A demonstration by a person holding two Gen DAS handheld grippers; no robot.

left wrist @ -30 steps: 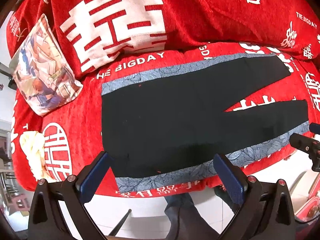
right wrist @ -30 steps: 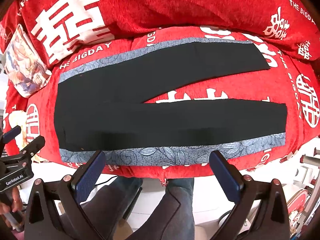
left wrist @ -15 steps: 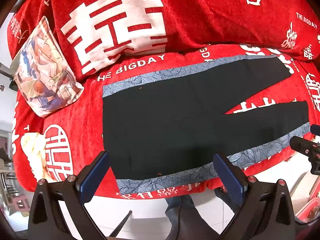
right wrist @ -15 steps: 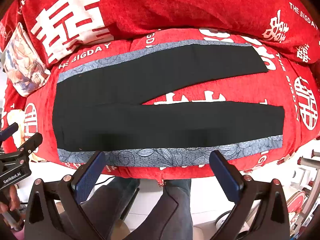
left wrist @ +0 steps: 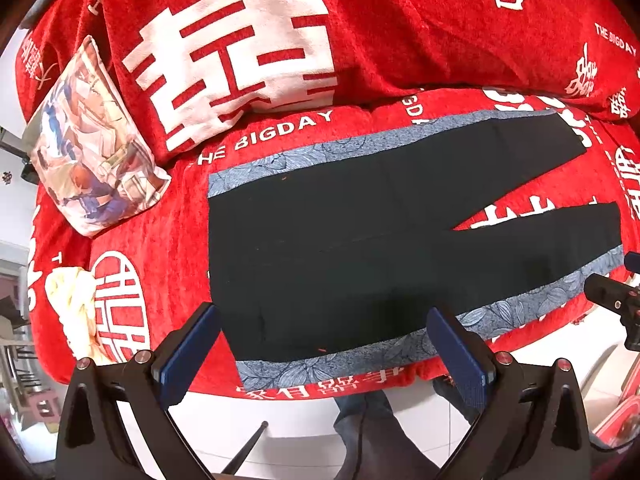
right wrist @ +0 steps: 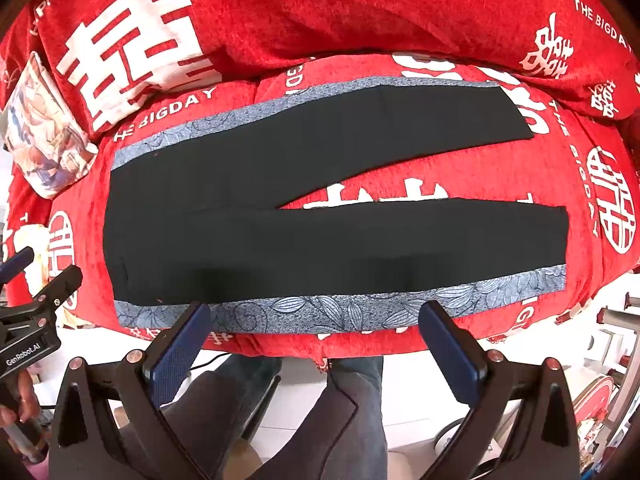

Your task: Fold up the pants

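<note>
1. The black pants (right wrist: pixel 280 216) lie spread flat on a sofa seat covered in a red blanket (right wrist: pixel 360 12) with white characters and "THE BIGDAY" lettering.
2. Their waist end points toward the left and the two legs run off to the right, splayed apart in a narrow V with red blanket showing between them.
3. A blue-grey leaf-patterned stripe (right wrist: pixel 320 308) runs along the near edge of the pants, close to the front edge of the seat; a matching stripe runs along the far edge.
4. The left claw (left wrist: pixel 320 336) hangs in front of the seat edge near the waist end, its blue-padded fingers (left wrist: pixel 188 352) spread wide and holding nothing (they touch no cloth).
5. The right claw (right wrist: pixel 316 340) hovers in front of the seat edge near the middle of the near leg, also spread wide and empty, with the person's legs in dark trousers (right wrist: pixel 352 400) below it.
6. Each claw shows at the edge of the other's view, so they are side by side.
7. A printed cushion (left wrist: pixel 88 148) leans against the blanketed backrest, left of the waist end and apart from the pants.
8. A pale yellow cloth (left wrist: pixel 76 308) sits at the left end of the seat, near its front.
</note>
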